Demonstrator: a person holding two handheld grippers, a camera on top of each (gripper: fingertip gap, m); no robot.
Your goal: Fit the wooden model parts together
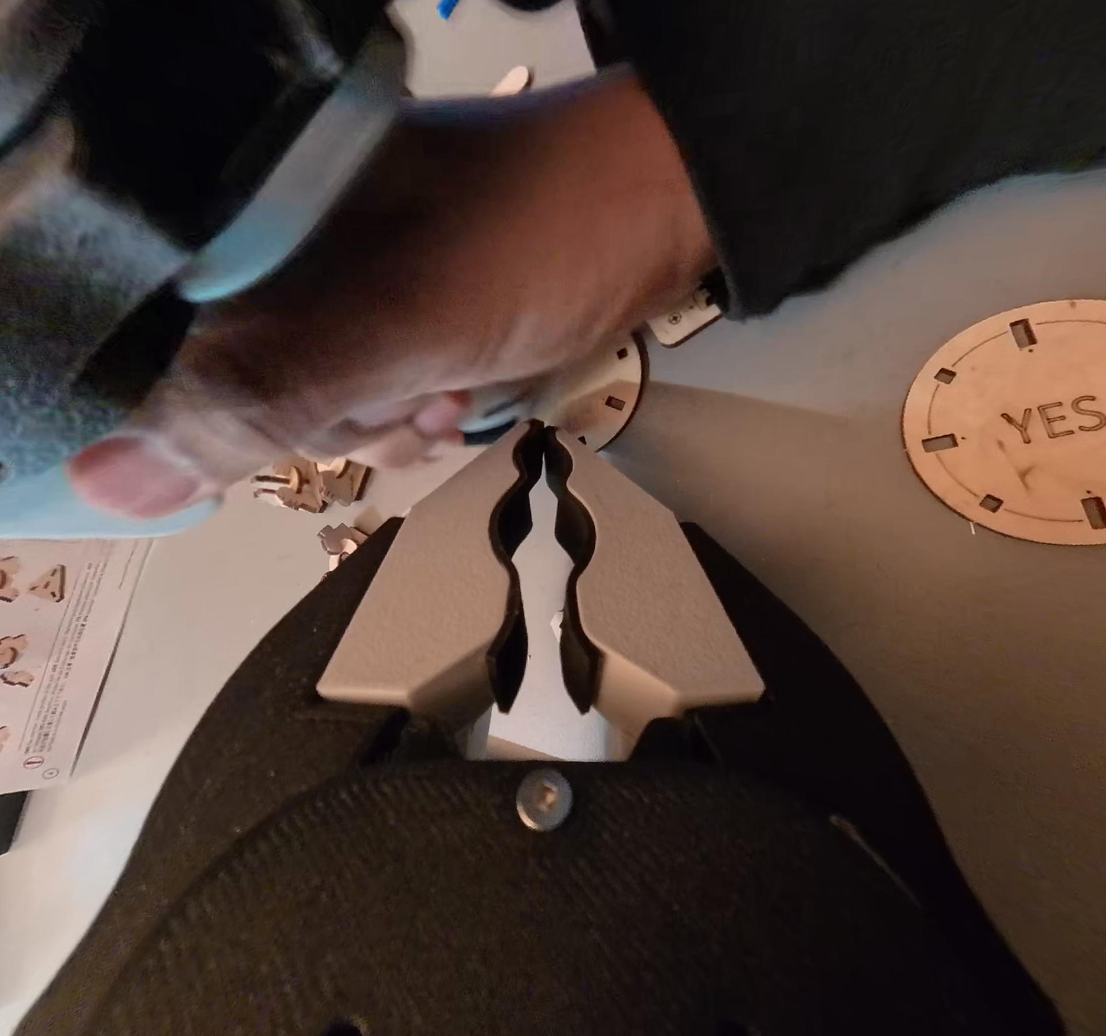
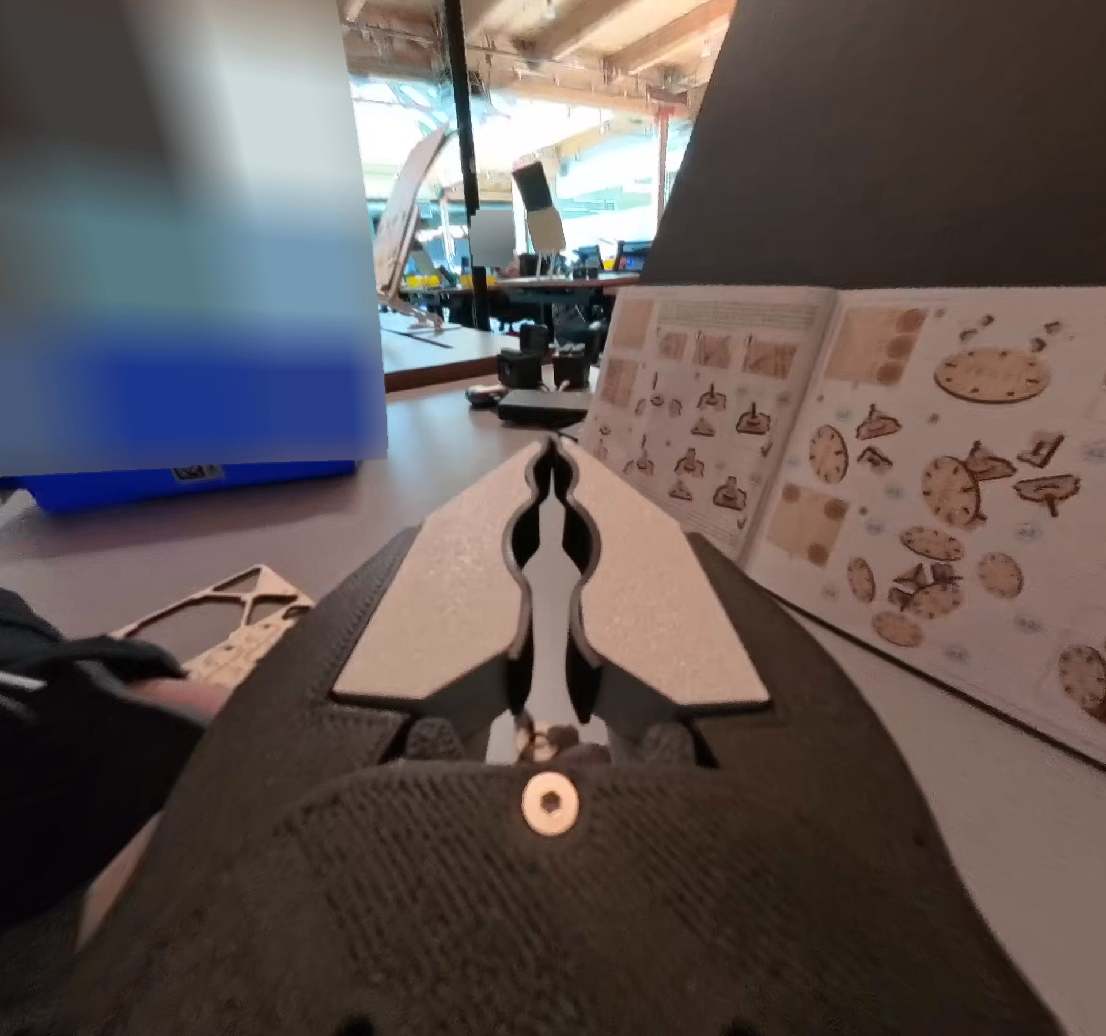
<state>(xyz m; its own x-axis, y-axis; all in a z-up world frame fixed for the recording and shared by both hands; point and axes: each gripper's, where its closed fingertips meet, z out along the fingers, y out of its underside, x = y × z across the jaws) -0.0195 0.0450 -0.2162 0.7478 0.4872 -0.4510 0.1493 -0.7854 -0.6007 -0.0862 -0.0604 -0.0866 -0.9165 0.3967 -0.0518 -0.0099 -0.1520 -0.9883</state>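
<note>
The left claw [image 1: 541,430] is closed, tips together just at the edge of a small wooden disc [image 1: 604,397] that a hand [image 1: 419,289] half covers. Whether the tips pinch the disc's rim or only touch it, I cannot tell; the hand and the blur hide that spot. A larger slotted disc [image 1: 1011,421] lies well apart on the counter [image 1: 838,648], and loose wooden bits [image 1: 311,484] sit near the hand, beside a printed sheet [image 1: 66,648].

The right claw [image 2: 553,448] is closed on nothing, held above the counter and pointing toward an open booklet [image 2: 868,469] propped to its right. A cut-out wooden frame [image 2: 239,606] lies to its left.

The risk I see: hand and left claw crowd the same small disc, so a nudge could knock it askew or pinch a finger. The loose bits nearby could get swept off.
</note>
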